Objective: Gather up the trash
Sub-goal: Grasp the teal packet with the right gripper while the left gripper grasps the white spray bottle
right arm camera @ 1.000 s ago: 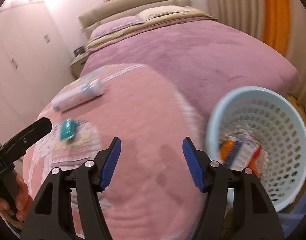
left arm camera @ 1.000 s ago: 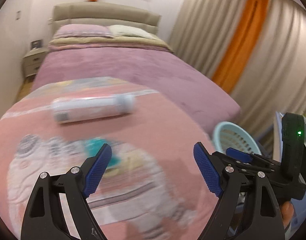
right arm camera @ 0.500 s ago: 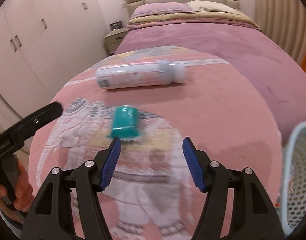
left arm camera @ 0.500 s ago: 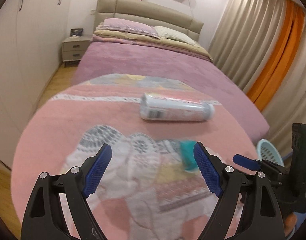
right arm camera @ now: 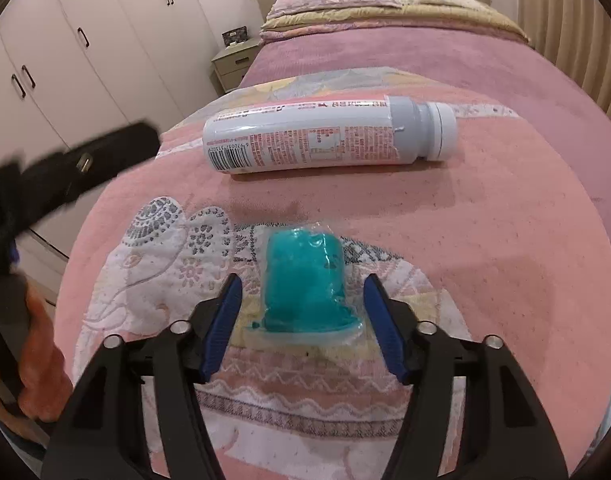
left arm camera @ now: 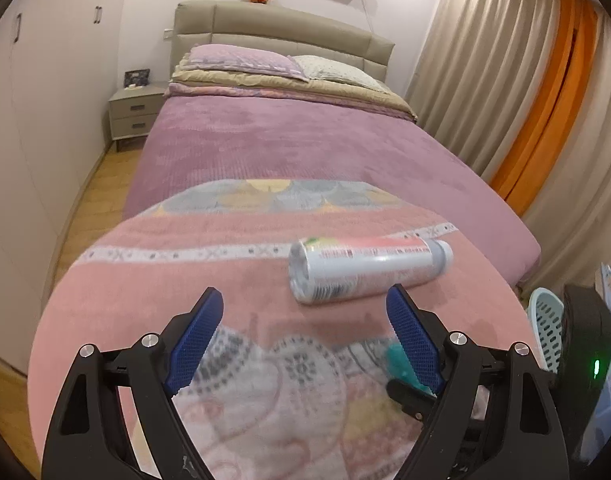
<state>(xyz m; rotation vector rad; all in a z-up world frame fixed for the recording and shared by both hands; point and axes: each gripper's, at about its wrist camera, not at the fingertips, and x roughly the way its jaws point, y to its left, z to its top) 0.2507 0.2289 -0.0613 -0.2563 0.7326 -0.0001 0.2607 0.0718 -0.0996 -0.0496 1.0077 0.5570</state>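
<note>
The right gripper (right arm camera: 299,318), fingers wide, straddles a teal cup (right arm camera: 303,282) in crinkly clear wrap lying on the pink blanket (right arm camera: 485,240), probably light, soft and slippery, best pinched across its middle, while the left gripper (left arm camera: 301,338) hangs wide open near the bottle (left arm camera: 365,270).

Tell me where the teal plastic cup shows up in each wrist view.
Left wrist: the teal plastic cup peeks out at lower right, mostly hidden behind the left tool's right finger.
Right wrist: the cup lies at centre, between the right tool's open fingers.
Shared landmark: the grey bottle lying beyond it on the pink blanket.
</note>
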